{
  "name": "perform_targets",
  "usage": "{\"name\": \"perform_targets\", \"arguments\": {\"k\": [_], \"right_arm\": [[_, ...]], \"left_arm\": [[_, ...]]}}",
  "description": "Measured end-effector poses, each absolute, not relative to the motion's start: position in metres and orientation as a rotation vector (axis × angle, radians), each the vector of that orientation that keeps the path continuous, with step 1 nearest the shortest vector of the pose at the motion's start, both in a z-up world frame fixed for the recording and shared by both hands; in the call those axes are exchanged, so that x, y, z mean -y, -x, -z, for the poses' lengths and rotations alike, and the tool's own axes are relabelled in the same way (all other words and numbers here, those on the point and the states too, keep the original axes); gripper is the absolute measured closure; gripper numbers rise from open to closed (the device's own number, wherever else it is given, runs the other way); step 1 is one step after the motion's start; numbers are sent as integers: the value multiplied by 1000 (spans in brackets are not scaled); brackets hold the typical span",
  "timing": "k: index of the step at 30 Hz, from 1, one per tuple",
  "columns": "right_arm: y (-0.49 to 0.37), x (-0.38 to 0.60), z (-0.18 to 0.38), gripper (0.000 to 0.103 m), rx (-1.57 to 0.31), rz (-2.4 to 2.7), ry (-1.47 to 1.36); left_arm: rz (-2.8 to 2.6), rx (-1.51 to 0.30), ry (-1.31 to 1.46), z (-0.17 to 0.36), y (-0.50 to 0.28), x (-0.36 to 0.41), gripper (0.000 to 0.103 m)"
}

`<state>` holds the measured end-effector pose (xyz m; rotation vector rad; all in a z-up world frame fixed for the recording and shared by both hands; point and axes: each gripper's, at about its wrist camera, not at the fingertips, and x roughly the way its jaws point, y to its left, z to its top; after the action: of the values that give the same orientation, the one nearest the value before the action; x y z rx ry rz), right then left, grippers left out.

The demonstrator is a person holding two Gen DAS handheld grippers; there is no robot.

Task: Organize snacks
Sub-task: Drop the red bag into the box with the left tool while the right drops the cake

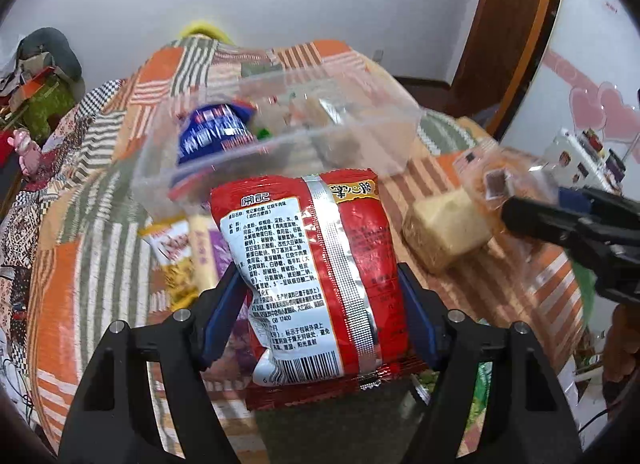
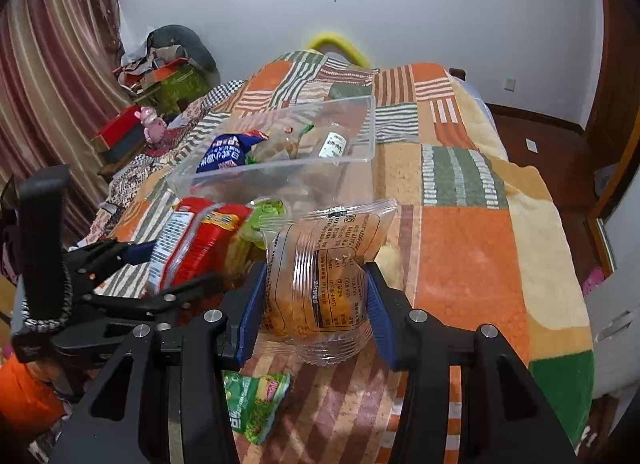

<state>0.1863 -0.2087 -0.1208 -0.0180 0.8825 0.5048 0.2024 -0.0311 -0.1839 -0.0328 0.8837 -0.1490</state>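
Note:
My left gripper [image 1: 320, 304] is shut on a red noodle snack bag [image 1: 312, 264] and holds it above the bed, just short of the clear plastic bin [image 1: 372, 136]. The bag also shows in the right wrist view [image 2: 192, 240]. My right gripper [image 2: 316, 300] is shut on a clear-wrapped bread pack [image 2: 320, 264], lifted over the blanket to the right of the left gripper [image 2: 132, 264]. The bin [image 2: 360, 132] holds a blue bag [image 2: 228, 152], a small bottle [image 2: 334, 144] and other snacks.
Loose snacks lie on the patchwork blanket [image 2: 472, 248]: a green packet [image 2: 256, 404], a green jelly cup [image 2: 268, 212], a yellow cake block [image 1: 448, 228], yellow and purple packets [image 1: 188, 252]. Clutter and curtains stand at the left; a wooden door [image 1: 516, 24] is at the right.

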Motion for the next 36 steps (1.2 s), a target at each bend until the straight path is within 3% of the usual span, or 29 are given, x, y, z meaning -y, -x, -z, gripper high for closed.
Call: {"name": "perform_targets", "arguments": {"k": [21,36], "right_arm": [[-239,183,71,59,-722,-514,16],[-300,157,102,59,-788,-484,84]], "left_arm": [[129,-690,66,99,-257,5,30],[97,-799,145,138,-341,-12,30]]}}
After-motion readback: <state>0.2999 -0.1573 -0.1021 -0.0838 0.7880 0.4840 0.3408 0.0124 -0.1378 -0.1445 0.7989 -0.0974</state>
